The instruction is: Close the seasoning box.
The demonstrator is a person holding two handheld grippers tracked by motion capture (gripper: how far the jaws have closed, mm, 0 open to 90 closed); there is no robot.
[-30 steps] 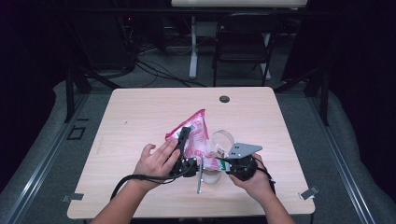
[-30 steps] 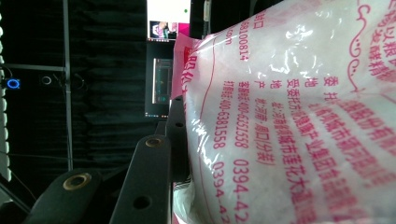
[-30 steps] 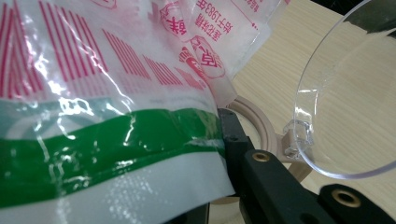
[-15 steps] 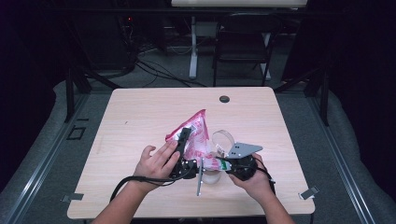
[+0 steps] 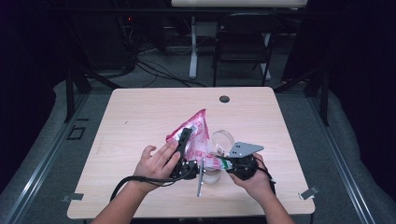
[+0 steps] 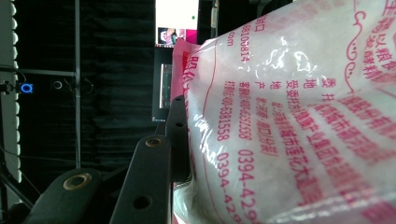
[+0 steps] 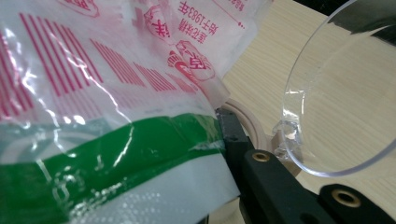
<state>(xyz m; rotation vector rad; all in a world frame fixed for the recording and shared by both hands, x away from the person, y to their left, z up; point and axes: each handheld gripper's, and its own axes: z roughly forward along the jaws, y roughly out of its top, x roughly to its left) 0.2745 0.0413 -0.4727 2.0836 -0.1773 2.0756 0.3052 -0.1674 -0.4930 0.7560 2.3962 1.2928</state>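
Both grippers clamp the pink-printed bag [image 5: 198, 135] at mid-table: the left gripper [image 5: 184, 151] at its nine o'clock side, the right gripper [image 5: 219, 162] pinching its lower end. A clear container [image 5: 223, 138], possibly a lid, sits just beside the bag at three o'clock.

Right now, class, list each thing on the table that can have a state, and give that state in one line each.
pink-and-white bag: raised off the table, tilted, gripped at both ends, its contents visible through the film.
left gripper: shut on the bag's upper side.
right gripper: shut on the bag's green-banded end.
clear cup: lying tipped beside the bag, empty as far as shows.
table: carrying the cup, with both hands above it.
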